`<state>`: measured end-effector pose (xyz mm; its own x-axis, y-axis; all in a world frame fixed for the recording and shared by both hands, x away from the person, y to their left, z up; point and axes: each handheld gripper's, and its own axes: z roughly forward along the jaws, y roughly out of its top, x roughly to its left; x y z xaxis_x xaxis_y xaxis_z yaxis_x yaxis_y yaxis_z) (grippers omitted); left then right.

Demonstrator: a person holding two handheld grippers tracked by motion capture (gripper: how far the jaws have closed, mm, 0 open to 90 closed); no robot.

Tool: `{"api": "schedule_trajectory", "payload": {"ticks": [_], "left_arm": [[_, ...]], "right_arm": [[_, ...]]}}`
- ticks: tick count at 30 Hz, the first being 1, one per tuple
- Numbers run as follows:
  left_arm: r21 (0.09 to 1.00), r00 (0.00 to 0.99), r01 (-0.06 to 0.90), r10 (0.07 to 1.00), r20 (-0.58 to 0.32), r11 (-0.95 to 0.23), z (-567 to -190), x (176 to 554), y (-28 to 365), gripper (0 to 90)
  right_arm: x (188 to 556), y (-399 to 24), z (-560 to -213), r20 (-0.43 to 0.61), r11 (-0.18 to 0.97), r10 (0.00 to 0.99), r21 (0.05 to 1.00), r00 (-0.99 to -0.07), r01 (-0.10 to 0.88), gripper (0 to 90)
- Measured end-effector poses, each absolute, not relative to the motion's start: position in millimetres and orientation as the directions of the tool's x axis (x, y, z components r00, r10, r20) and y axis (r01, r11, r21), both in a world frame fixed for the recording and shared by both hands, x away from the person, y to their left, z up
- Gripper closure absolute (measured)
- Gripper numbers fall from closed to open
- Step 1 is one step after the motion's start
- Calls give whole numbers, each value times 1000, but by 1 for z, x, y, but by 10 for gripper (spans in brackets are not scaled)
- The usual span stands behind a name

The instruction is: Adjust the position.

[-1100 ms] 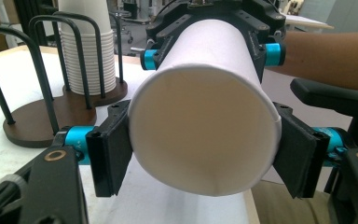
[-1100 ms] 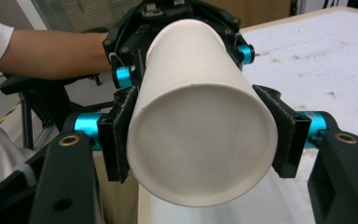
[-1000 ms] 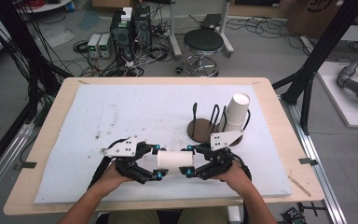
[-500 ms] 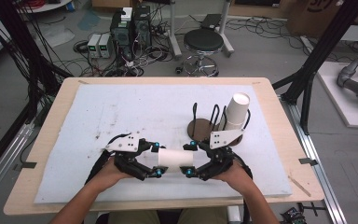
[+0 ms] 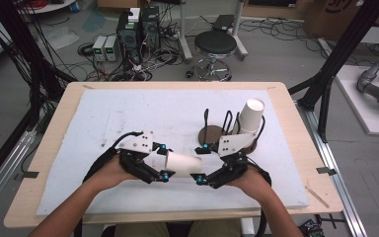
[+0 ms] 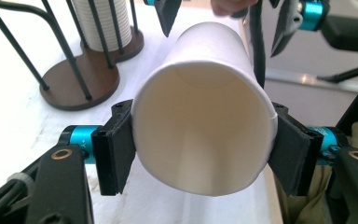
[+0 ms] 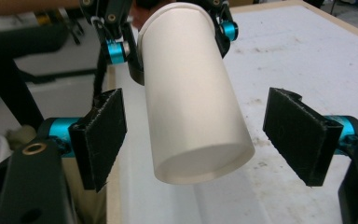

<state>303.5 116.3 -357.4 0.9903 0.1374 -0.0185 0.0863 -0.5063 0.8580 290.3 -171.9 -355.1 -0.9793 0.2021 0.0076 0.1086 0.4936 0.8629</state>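
- on the wooden table (image 5: 54, 148), a white mat (image 5: 143, 113) covers most of the top.
- toward the right side of the mat, a dark wire rack (image 5: 219, 126) on round brown bases; a stack of white cups (image 5: 250, 117) leans in it, tilted.
- near the front edge, between the two hands, a white paper cup (image 5: 181, 164) lies on its side, lifted off the mat.
- left gripper (image 6: 200, 140): pads pinch the cup's rim end from both sides, open mouth facing its camera; jaws have just been closing on it.
- right gripper (image 7: 193, 135): jaws spread wide, have just opened; cup's base end sits between the pads, a gap on each side, not touching.
- in the right gripper view the cup (image 7: 191, 98) runs from the left gripper's pads toward the camera, slightly tilted.
- in the left gripper view the rack (image 6: 74, 60) stands behind the cup, upper left.
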Motion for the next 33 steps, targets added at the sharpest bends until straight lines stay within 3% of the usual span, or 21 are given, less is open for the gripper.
{"api": "schedule_trajectory", "payload": {"ticks": [12,33], "left_arm": [[763,992,75,127,9,-642,-345,306,104,325],[631,995,56,97,30,-774,-336,309,86,325]], "right_arm": [[292,-145,-349,-129,665,151,747,-980,4,238],[298,-113,-358,-162,796,100,605,-982,-18,271]]}}
